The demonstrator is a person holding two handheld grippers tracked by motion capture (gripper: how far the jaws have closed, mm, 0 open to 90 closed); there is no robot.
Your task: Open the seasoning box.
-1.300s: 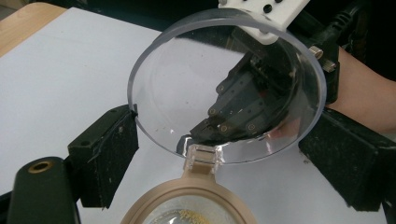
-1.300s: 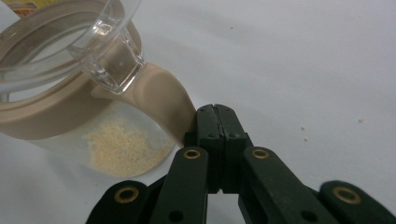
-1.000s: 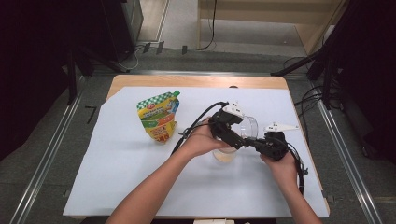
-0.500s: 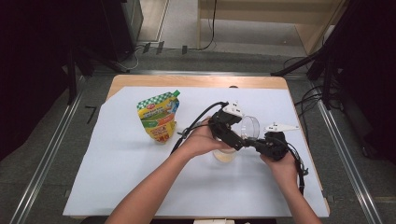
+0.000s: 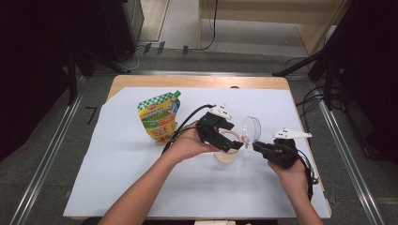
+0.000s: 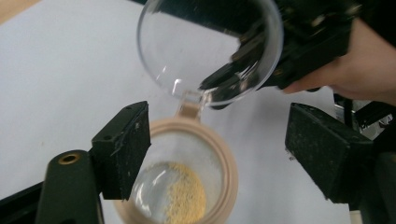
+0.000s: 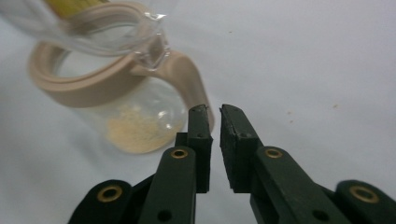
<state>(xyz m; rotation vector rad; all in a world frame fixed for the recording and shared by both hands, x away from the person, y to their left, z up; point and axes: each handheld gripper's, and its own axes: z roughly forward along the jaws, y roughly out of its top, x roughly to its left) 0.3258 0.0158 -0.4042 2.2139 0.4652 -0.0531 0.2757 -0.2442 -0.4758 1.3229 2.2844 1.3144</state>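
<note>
Jar (image 5: 226, 149) of clear plastic with a beige rim stands on the white-covered desk (image 5: 117, 178), a little right of the middle of the high view. Its round clear lid (image 5: 251, 130) is swung up on a hinge at the rim and stands nearly upright, just right of the mouth. In the left gripper view the open mouth sits at the bottom centre of the frame, and a small heap of yellowish powder or crumbs (image 6: 186, 195) covers part of the jar's floor; the rest of the floor is bare and glossy. The right gripper view shows the same jar in the upper left of the frame, the thin layer of pale yellow stuff low inside it, and a beige handle (image 7: 194, 81) curving down from the rim.

Left tongs (image 6: 217, 140) stand wide apart on either side of the jar's rim, one pad beside the rim and the other well clear of it, pressing on nothing; they have just been closing a little. Right tongs (image 7: 215, 133) are almost together, with a thin gap between the pads and nothing in it; they have just been opening slightly. Their tips lie just beside the beige handle, and whether they touch it cannot be told.

A colourful stand-up pouch (image 5: 159, 116) with a green chequered top stands in the left-centre of the high view, apart from the jar.
</note>
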